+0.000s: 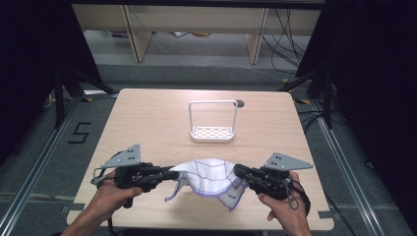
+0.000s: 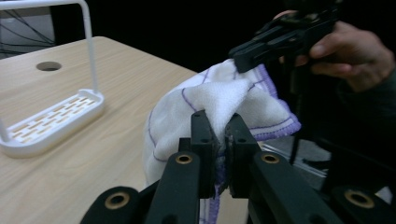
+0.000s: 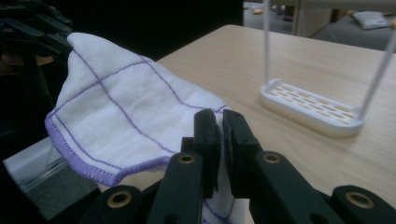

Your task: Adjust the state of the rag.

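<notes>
Dark curtains flank both sides of the room, with pale shelving legs and loose cables on the grey floor at the far end. Light wood table (image 1: 147, 123) sits in the middle, and a floor mark "5" (image 1: 80, 132) lies off its left edge.

I have my left gripper (image 1: 169, 173) near the left front of the table, pointing right, and my right gripper (image 1: 239, 170) near the right front, pointing left. Between them hangs the white cloth (image 1: 209, 176) with purple grid lines and a purple stitched hem, lifted off the table at its two ends and sagging in the middle, lower corners drooping toward the near edge.

Left gripper view: jaws pinched together on a fold of the cloth (image 2: 210, 100), fabric squeezed in the narrow gap. My other hand (image 2: 355, 51) with its gripper bites the far end of the cloth up high.

Right gripper view: jaws clamped on the cloth (image 3: 116, 112) edge, fabric caught between the pads, and the rest spreads off toward the left gripper (image 3: 44, 32) in the dark corner.

White wire rack (image 1: 213, 120) with a slotted base and a tall loop handle stands upright at table centre, well apart from the cloth on the far side. Round cable hole (image 1: 240, 103) in the tabletop lies just beyond the rack.
</notes>
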### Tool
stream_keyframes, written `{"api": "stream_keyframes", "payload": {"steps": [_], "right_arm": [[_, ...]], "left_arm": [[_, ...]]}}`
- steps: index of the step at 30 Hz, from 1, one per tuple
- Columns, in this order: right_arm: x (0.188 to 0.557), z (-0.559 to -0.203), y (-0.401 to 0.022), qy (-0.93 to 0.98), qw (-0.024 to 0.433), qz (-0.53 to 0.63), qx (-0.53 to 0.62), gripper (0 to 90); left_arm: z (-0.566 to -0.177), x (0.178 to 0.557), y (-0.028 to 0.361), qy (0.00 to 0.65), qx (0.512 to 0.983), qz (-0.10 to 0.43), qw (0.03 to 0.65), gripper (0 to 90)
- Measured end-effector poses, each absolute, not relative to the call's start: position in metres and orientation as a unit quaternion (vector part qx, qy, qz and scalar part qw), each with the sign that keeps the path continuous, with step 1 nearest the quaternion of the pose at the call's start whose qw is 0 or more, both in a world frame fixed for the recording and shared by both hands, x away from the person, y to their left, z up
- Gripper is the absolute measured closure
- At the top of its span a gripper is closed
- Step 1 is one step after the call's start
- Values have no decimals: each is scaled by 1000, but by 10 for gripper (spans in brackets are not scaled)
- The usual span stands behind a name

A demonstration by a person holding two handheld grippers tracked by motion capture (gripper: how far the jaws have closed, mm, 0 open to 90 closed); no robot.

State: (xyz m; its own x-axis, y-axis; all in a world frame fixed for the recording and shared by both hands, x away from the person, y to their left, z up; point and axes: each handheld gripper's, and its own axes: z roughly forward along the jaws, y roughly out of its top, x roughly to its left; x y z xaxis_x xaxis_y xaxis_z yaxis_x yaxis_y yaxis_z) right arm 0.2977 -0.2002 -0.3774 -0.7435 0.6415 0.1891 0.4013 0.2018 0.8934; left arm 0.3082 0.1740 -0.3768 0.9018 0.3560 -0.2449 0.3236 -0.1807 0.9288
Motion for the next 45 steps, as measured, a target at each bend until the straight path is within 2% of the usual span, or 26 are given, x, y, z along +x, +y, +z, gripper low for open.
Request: {"api": "stream_keyframes", "payload": {"steps": [2,4,6,13,17,23,24,26,28,29,30,33,35,38,41,42,45], "right_arm": [[294,-375,-195,765,78,542,338,850],[294,-374,-194,774,81,534,331,849],[296,-377,-192,775,63,527,344,848],[347,-418,-189,795,69,465,383,847],[376,-443,-179,806,48,434,400,846],[407,-461,-171,825,71,387,406,839],[415,-468,-168,822,87,386,410,826],[417,-469,-167,822,80,386,411,821],[426,-473,-168,823,84,380,415,788],[431,-475,-167,818,81,377,427,733],[431,-475,-167,818,81,377,427,733],[436,-473,-173,801,84,386,449,605],[433,-469,-177,798,90,399,443,584],[421,-461,-181,801,126,391,436,561],[400,-450,-188,814,150,377,415,550],[400,-450,-188,814,150,377,415,550],[379,-450,-187,826,136,371,401,548]], "left_arm": [[-375,301,180,221,767,3,603,837],[-378,299,181,224,773,5,593,835],[-388,303,181,234,781,5,578,834],[-440,356,177,307,797,24,520,834],[-460,376,168,318,808,30,496,834],[-474,395,159,334,817,57,467,833],[-477,398,159,336,816,54,468,831],[-481,404,159,347,813,54,465,829],[-486,411,160,356,809,59,464,827],[-488,416,162,366,805,56,463,825],[-488,416,162,366,805,56,463,823],[-494,423,165,381,796,51,467,816],[-498,427,166,387,796,48,464,809],[-499,429,168,400,789,45,465,759],[-496,428,172,404,784,55,468,612],[-494,427,174,405,785,60,465,612],[-488,423,181,416,779,70,463,470]]}}
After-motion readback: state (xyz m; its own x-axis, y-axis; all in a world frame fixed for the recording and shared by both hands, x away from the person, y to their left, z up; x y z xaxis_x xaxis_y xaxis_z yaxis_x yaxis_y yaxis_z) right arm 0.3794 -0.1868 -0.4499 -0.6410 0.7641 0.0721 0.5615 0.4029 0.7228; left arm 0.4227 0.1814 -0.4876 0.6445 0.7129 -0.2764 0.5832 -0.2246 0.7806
